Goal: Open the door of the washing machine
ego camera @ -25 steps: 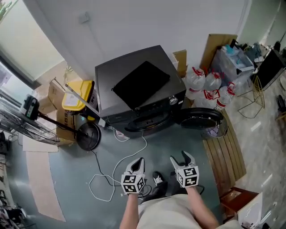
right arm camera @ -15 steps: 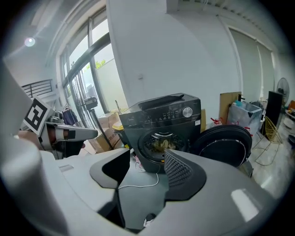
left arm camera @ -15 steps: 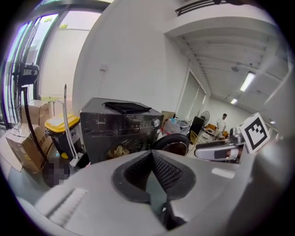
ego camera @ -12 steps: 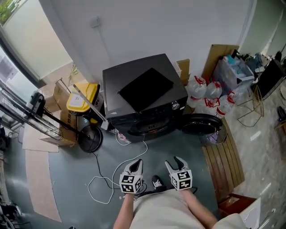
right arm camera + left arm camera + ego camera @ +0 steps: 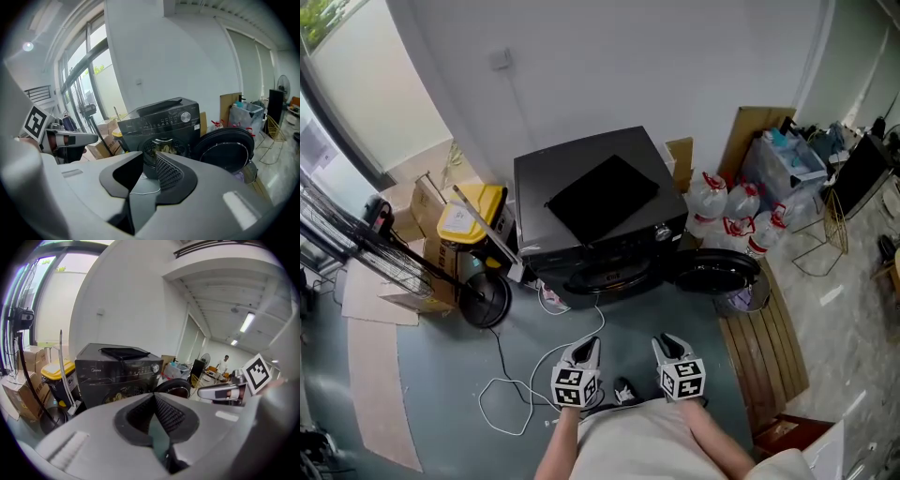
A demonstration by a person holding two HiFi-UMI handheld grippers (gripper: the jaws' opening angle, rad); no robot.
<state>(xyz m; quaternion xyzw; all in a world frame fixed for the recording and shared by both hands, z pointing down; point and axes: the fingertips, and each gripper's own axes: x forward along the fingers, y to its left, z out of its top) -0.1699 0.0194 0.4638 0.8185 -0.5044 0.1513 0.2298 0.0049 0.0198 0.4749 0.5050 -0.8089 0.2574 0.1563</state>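
The dark grey washing machine (image 5: 600, 211) stands against the wall, also seen in the left gripper view (image 5: 117, 371) and the right gripper view (image 5: 164, 122). Its round door (image 5: 717, 270) hangs swung open to the right (image 5: 227, 150); the drum (image 5: 164, 149) shows laundry inside. Both grippers hover over the floor well in front of the machine, touching nothing. My left gripper (image 5: 581, 354) (image 5: 153, 397) is shut and empty. My right gripper (image 5: 670, 349) (image 5: 149, 158) has just been closing; a narrow gap remains, with nothing between the jaws.
A black mat (image 5: 602, 195) lies on the machine's top. A yellow bin (image 5: 467, 214) and a floor fan (image 5: 483, 300) stand at the left. White cable (image 5: 525, 384) loops across the floor. Water bottles (image 5: 736, 216) and a wooden slatted board (image 5: 773, 328) sit at the right.
The right gripper's jaws have gone from wide apart to nearly together. Both grippers stay in about the same place; the head view has shifted slightly.
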